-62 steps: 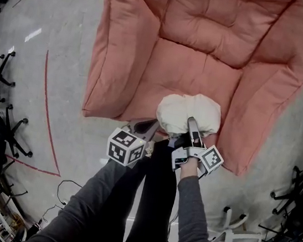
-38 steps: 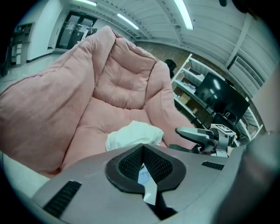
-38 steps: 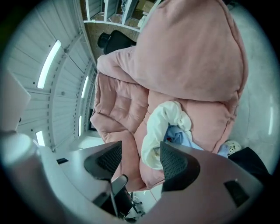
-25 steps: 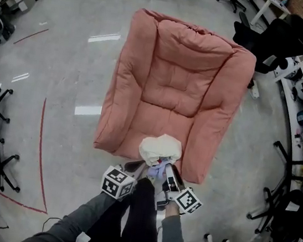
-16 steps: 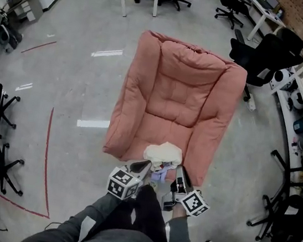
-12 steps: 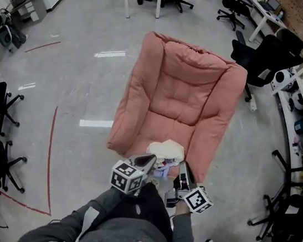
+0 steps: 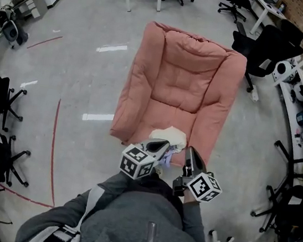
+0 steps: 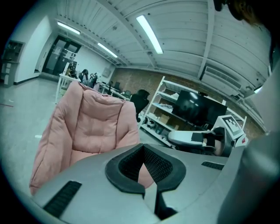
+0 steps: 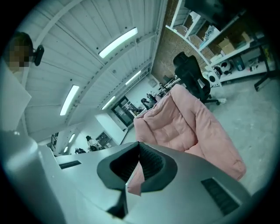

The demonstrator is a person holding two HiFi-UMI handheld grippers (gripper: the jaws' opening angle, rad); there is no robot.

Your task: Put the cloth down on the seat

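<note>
The head camera sits high above the person (image 7: 142, 228) and looks steeply down. The left gripper (image 7: 166, 144) and the right gripper (image 7: 190, 150) lie at its bottom centre, with the pink armchair (image 7: 181, 88) well beyond their tips.

The left gripper view rides close behind its own jaws and faces nearly level along them. The armchair (image 8: 94, 127) lies ahead and left of the tips, and the right gripper (image 8: 173, 138) is off to their right.

The right gripper view, rolled to one side, looks along its jaws, with the armchair (image 9: 183, 122) ahead and right of them. All three views share the armchair.
</note>
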